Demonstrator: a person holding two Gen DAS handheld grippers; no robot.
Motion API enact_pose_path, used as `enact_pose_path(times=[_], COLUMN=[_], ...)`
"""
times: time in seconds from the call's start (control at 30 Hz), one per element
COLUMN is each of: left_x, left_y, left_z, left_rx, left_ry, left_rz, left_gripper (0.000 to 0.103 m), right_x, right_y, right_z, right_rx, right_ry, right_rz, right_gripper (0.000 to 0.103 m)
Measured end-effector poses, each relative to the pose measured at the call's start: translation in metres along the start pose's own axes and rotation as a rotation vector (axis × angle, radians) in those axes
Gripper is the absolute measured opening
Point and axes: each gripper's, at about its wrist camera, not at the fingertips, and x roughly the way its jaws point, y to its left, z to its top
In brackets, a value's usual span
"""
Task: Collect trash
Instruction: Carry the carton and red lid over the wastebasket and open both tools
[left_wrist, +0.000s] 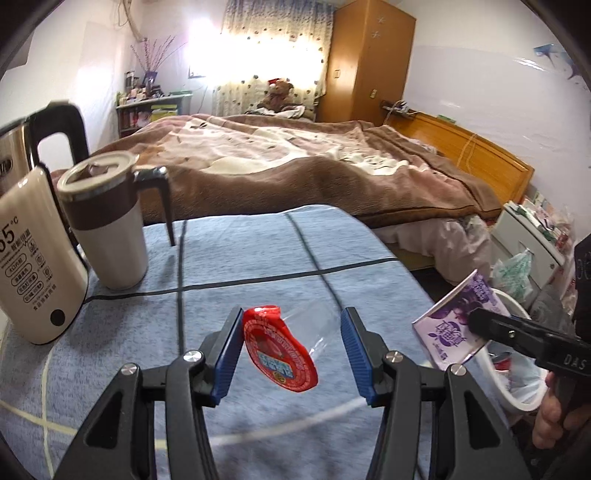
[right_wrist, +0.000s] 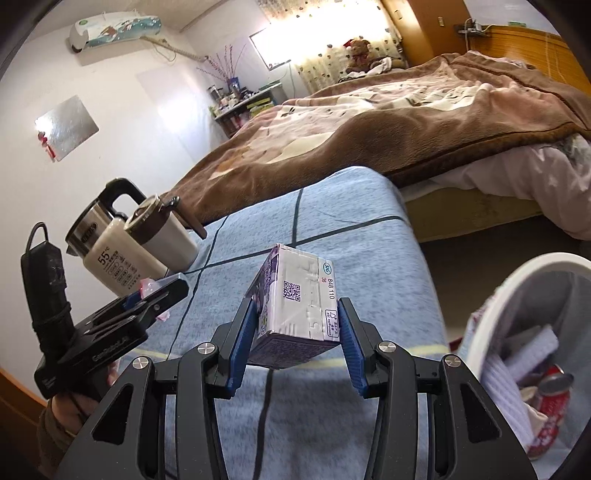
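Note:
My left gripper (left_wrist: 291, 350) is shut on a clear plastic cup with a red foil lid (left_wrist: 280, 350), held just above the blue cloth-covered table (left_wrist: 240, 258). My right gripper (right_wrist: 297, 332) is shut on a purple and white milk carton (right_wrist: 295, 302), held above the table's right side. The carton also shows in the left wrist view (left_wrist: 454, 321), beside the white trash bin (left_wrist: 517, 391). The bin (right_wrist: 498, 314) stands off the table's right edge and holds a red can (right_wrist: 550, 398) and other trash. In the right wrist view the left gripper (right_wrist: 155, 295) is at the left.
A cream electric kettle (left_wrist: 29, 258) and a brown and white lidded mug (left_wrist: 107, 229) stand at the table's far left. A bed with a brown blanket (left_wrist: 295, 166) lies behind the table. Bags and boxes (left_wrist: 532, 243) crowd the floor at the right.

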Motion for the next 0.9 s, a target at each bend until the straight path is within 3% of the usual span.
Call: enact_pose_path(times=[0.43,0.9], left_x=[-0.026,-0.014], left_y=[-0.078,-0.176], left_z=[-0.004,-0.021], left_rx=[0.078,0.157], left_ry=[-0.029,0.005], left_rz=[-0.098,-0.231], left_gripper=[0.055,0.055], right_x=[-0.069,-0.130], right_y=[-0.035,-0.103], right_z=[-0.011,-0.033], right_rx=[0.040,0.116], right_ry=[-0.074,-0.128], right_rz=[-0.055,-0.209], right_gripper=[0.045,0.045])
